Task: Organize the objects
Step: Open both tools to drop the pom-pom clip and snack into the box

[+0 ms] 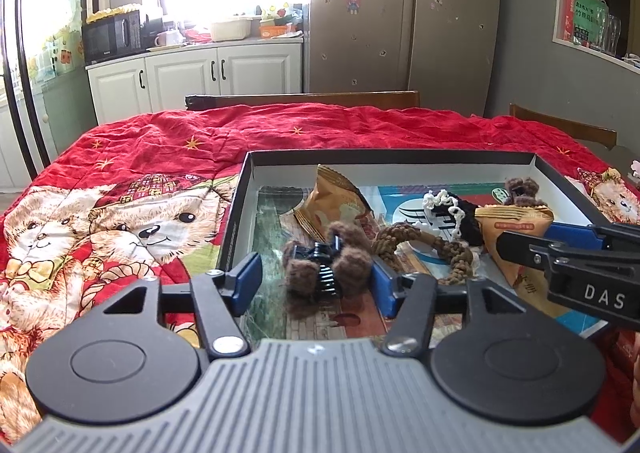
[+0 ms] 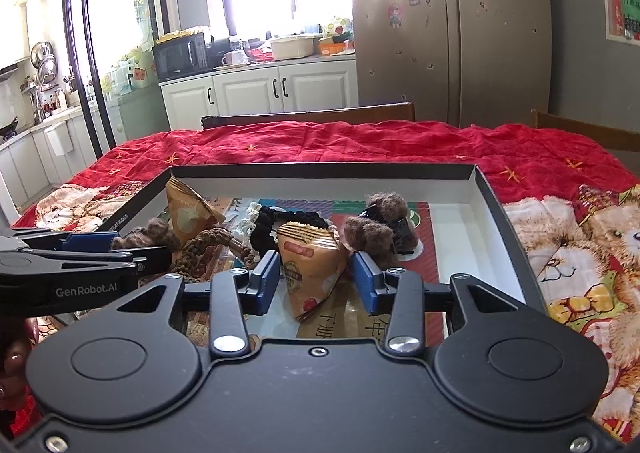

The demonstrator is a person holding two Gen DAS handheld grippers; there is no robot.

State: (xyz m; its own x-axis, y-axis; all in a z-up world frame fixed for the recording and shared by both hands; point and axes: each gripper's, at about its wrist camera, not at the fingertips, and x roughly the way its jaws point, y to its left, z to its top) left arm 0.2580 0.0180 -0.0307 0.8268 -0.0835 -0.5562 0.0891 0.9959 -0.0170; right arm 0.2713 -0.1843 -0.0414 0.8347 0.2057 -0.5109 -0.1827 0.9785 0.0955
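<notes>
L gripper (image 1: 316, 277) spread round fuzzy brown claw clip (image 1: 320, 269); R gripper (image 2: 316, 281) spread round snack packet (image 2: 310, 265). Centre pads, squeeze gently, lift clear of box (image 2: 496, 213).

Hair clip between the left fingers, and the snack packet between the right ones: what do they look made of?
The hair clip looks like glossy black plastic with a ribbed hinge, covered in fuzzy brown pompoms, probably yarn or faux fur. The snack packet looks like printed film or foil: slightly shiny, creased, with crimped serrated seams.
</notes>
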